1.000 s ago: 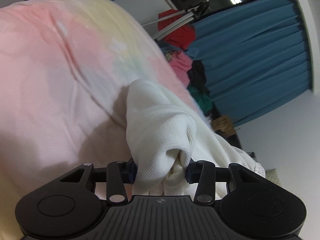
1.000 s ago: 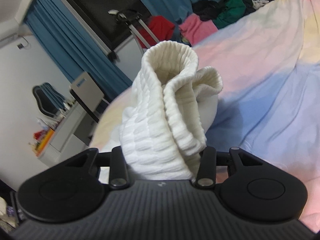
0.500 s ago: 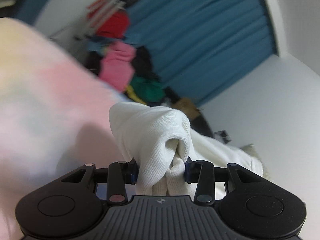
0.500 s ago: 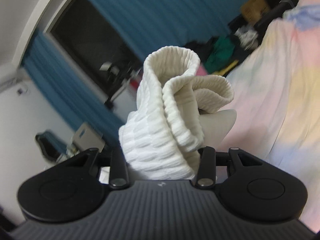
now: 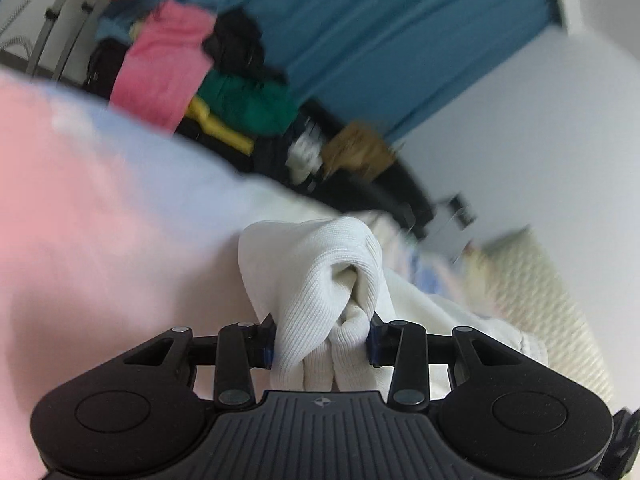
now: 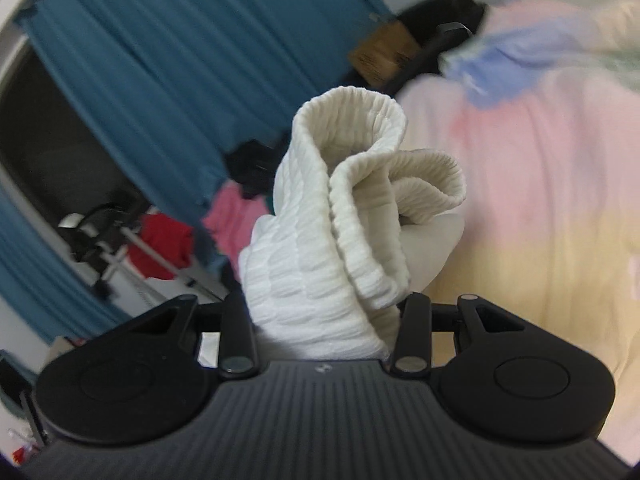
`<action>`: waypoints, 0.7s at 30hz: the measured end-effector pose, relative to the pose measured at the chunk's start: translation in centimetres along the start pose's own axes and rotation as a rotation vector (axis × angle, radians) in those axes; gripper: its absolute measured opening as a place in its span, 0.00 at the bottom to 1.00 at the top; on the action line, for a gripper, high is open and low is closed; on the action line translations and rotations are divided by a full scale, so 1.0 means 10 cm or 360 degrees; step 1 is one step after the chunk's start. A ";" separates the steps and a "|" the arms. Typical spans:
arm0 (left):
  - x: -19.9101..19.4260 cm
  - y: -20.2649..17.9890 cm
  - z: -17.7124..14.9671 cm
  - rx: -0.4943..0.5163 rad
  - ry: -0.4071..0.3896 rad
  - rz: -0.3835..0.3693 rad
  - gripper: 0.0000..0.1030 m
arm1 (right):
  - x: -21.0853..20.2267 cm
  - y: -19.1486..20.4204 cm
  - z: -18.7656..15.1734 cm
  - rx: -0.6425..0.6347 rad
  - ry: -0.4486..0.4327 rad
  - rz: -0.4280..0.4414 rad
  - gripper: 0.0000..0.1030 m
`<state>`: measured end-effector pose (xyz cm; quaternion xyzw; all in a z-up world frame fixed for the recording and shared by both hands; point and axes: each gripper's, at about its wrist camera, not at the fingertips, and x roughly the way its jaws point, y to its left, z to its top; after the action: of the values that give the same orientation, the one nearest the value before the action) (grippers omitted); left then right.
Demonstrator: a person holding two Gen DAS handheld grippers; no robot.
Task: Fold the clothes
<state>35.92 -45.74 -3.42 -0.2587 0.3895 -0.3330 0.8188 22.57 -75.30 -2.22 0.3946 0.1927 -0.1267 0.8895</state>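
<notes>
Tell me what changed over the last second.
Both cameras swung: the pastel bedding slid lower in the left view and off to the right in the right view, with the blue curtain filling more. Unchanged: both grippers stay clamped on the white garment.

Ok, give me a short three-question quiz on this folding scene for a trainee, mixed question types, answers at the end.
1. True or false: the left gripper is shut on white knit fabric.
2. Multiple choice: what does the right gripper hold? A) a pink shirt B) a ribbed white cuff C) nothing
3. Fill in: the curtain behind the clothes pile is ____.

Key: 1 true; 2 B; 3 blue
</notes>
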 end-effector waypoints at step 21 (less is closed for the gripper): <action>-1.06 -0.53 -0.63 0.0603 -0.0015 0.0248 0.75 | -0.77 0.05 -0.87 -0.0111 0.0150 -0.0489 0.62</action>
<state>23.96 -42.24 1.61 -0.0705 0.3348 -0.3347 0.8780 13.74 -67.88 -3.81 0.3348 0.2966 -0.2357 0.8628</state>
